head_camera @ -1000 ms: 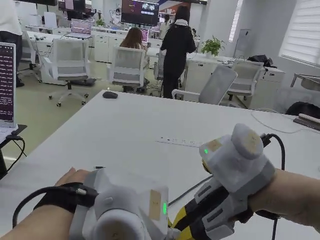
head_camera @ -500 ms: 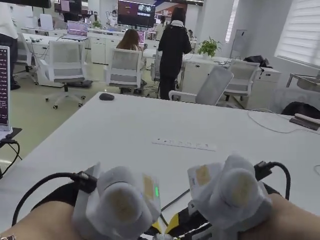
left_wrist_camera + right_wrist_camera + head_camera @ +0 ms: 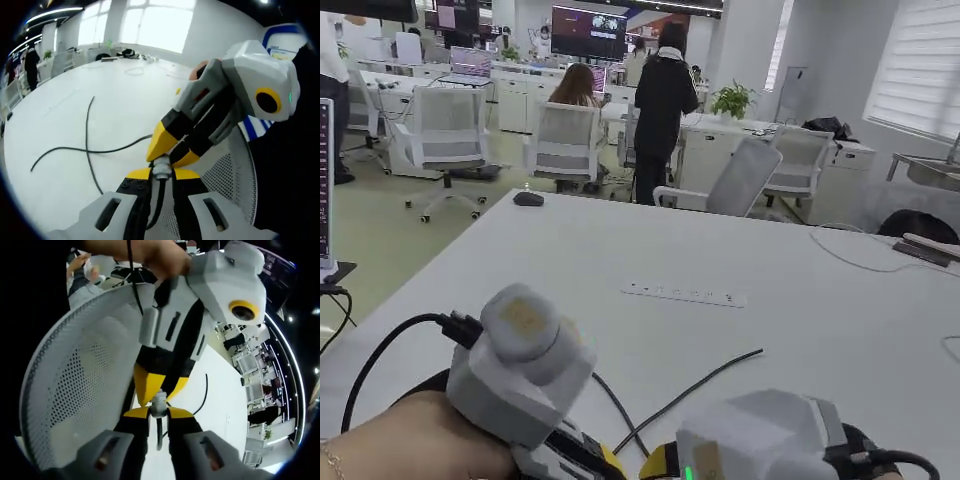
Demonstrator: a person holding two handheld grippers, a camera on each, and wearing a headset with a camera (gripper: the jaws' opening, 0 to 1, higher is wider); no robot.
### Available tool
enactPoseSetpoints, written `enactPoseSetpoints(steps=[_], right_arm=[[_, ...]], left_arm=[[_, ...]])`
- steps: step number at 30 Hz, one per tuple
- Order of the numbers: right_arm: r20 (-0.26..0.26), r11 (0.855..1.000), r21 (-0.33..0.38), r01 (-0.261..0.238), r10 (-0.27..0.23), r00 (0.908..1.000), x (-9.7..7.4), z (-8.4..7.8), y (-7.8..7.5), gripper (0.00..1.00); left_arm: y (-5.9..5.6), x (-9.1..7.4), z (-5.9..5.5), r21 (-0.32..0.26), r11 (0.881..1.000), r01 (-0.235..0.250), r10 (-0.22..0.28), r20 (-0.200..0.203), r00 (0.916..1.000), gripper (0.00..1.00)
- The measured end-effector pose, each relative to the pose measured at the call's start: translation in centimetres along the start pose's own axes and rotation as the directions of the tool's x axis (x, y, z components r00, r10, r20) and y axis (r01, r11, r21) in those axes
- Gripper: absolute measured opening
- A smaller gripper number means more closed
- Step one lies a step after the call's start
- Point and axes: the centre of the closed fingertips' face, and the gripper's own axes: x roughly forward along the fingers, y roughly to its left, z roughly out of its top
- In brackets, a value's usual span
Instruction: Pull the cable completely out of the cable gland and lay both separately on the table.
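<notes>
The left gripper [image 3: 161,175] has been raised toward 8 o'clock and the right gripper [image 3: 159,413] lowered toward 5, both clenched on the cable gland [image 3: 161,168] between them. The cable [image 3: 705,385], trailed toward 1 o'clock over the table [image 3: 570,260], is judged still threaded.

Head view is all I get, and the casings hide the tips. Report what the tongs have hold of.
Observer: In the left gripper view the left tongs close on a grey cable gland.
Operator: Now the right side.
Observer: In the right gripper view the right tongs grip the same gland from the opposite end.
Operator: State whether the cable is out.
Observer: Not out: the black cable leaves the gland and runs down between the right tongs' jaws.
</notes>
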Motion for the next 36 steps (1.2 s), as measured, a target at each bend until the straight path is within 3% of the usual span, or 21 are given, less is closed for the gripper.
enactPoseSetpoints(steps=[1,2,3,5,6,9,12,15,17,18,19,21,22,24,25,27,28,30,31,34,36], right_arm=[[-0.005,1.000,0.014,-0.023,0.023,0.9997,0.2,0.0,0.2,0.12],[-0.011,0.999,0.014,-0.031,0.031,0.9995,0.3,-0.1,0.1,0.12],[-0.007,0.998,0.025,-0.064,0.064,0.9979,0.3,-0.1,0.4,0.13],[0.013,0.990,0.068,-0.123,0.122,0.9924,0.2,0.0,0.8,0.14],[0.031,0.987,0.091,-0.133,0.130,0.9910,0.1,0.1,0.6,0.14],[0.064,0.978,0.132,-0.159,0.151,0.9864,-0.2,0.3,0.1,0.15],[0.093,0.960,0.178,-0.215,0.201,0.9750,-0.4,0.5,0.0,0.16],[0.107,0.947,0.192,-0.259,0.242,0.9644,-0.5,0.6,0.3,0.12],[0.108,0.945,0.208,-0.251,0.233,0.9664,-0.4,0.7,0.1,0.12],[0.107,0.944,0.214,-0.250,0.232,0.9669,-0.4,0.7,0.1,0.12],[0.102,0.945,0.217,-0.243,0.225,0.9689,-0.4,0.6,0.2,0.12],[0.088,0.960,0.195,-0.200,0.186,0.9786,-0.2,0.6,-0.1,0.12],[0.081,0.968,0.183,-0.174,0.162,0.9835,-0.2,0.6,-0.3,0.12],[0.062,0.982,0.140,-0.126,0.118,0.9911,-0.2,0.6,-0.6,0.12],[0.059,0.984,0.134,-0.118,0.111,0.9921,-0.2,0.7,-0.4,0.12],[0.043,0.993,0.095,-0.077,0.073,0.9964,-0.2,0.6,-0.7,0.12],[0.040,0.994,0.085,-0.073,0.070,0.9967,-0.2,0.7,-0.6,0.11],[0.034,0.996,0.060,-0.059,0.057,0.9978,-0.3,0.7,-0.4,0.11],[0.032,0.997,0.055,-0.054,0.052,0.9981,-0.3,0.7,-0.4,0.11],[0.025,0.998,0.016,-0.054,0.053,0.9983,-0.3,0.7,0.2,0.11],[0.020,0.998,0.006,-0.055,0.055,0.9983,-0.2,0.7,0.5,0.11]], left_arm=[[-0.1,0.2,-0.3,0.028,0.999,-0.018,0.018,-0.017,0.9997,0.16],[-0.1,0.2,-0.2,0.142,0.989,-0.048,0.053,-0.027,0.9982,0.16],[-0.1,0.2,-0.1,0.277,0.958,-0.071,0.085,-0.039,0.9956,0.16],[-0.5,0.3,-0.8,0.296,0.951,-0.086,0.119,-0.094,0.9884,0.16],[-0.3,0.2,-0.5,0.365,0.924,-0.110,0.152,-0.089,0.9843,0.16],[-0.2,-0.1,-0.3,0.450,0.881,-0.147,0.209,-0.091,0.9737,0.16],[-0.6,-0.4,0.1,0.572,0.806,-0.152,0.239,-0.080,0.9677,0.16],[-0.7,-0.6,0.7,0.696,0.698,-0.169,0.291,-0.061,0.9547,0.16],[-0.7,-0.7,0.6,0.739,0.653,-0.167,0.316,-0.066,0.9463,0.16],[-0.6,-0.7,0.6,0.751,0.638,-0.171,0.330,-0.066,0.9418,0.16],[-0.6,-0.6,0.5,0.751,0.636,-0.174,0.336,-0.067,0.9396,0.16],[-0.3,-0.7,0.5,0.731,0.656,-0.189,0.342,-0.065,0.9375,0.16],[-0.1,-0.8,0.6,0.705,0.680,-0.201,0.341,-0.062,0.9380,0.16],[0.2,-0.9,0.7,0.620,0.752,-0.225,0.319,-0.044,0.9467,0.16],[0.2,-0.9,0.6,0.553,0.802,-0.226,0.295,-0.038,0.9546,0.16],[0.4,-1.0,0.7,0.479,0.848,-0.227,0.268,-0.019,0.9632,0.16],[0.3,-1.0,0.7,0.421,0.882,-0.213,0.240,-0.012,0.9707,0.16],[0.1,-1.0,0.6,0.340,0.922,-0.186,0.200,-0.006,0.9798,0.16],[0.1,-1.0,0.6,0.314,0.933,-0.175,0.186,-0.005,0.9825,0.16],[-0.5,-0.7,0.0,0.154,0.984,-0.087,0.091,-0.017,0.9957,0.16],[-0.5,-0.6,-0.1,0.062,0.997,-0.041,0.042,-0.002,0.9991,0.16]])
